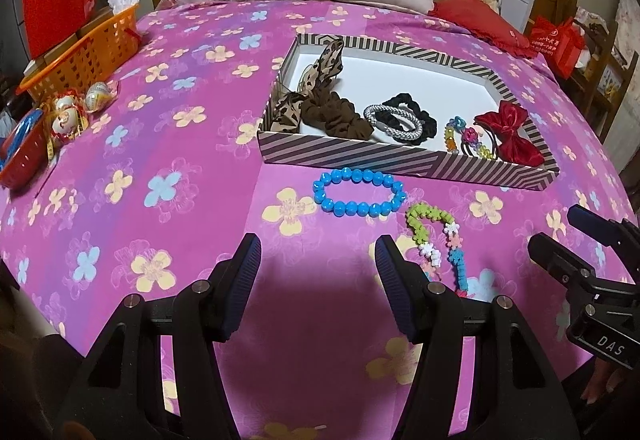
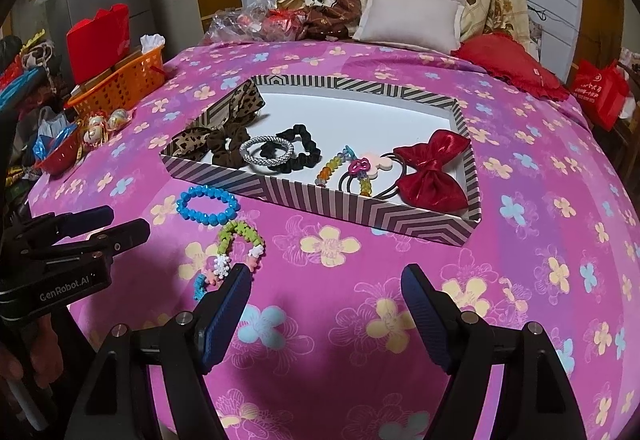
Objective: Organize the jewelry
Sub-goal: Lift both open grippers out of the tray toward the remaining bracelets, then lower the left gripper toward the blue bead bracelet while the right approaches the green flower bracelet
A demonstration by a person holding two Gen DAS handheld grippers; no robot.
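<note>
My left gripper (image 1: pixel 318 252) and right gripper (image 2: pixel 326 280) were open (nothing held), because two bracelets (image 1: pixel 359 197) lay outside the box (image 1: pixel 404 160), beside its near edge.

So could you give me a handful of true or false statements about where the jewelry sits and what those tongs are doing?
1. The blue bead bracelet lies inside the striped box. False: it lies on the bedspread in front of the box.
2. The red bow is in the box. True.
3. The left tongs grip the flower-bead bracelet. False: they are open and hold nothing.
4. The right tongs are open and hold nothing. True.
5. The silver bangle rests over the black scrunchie. True.
</note>
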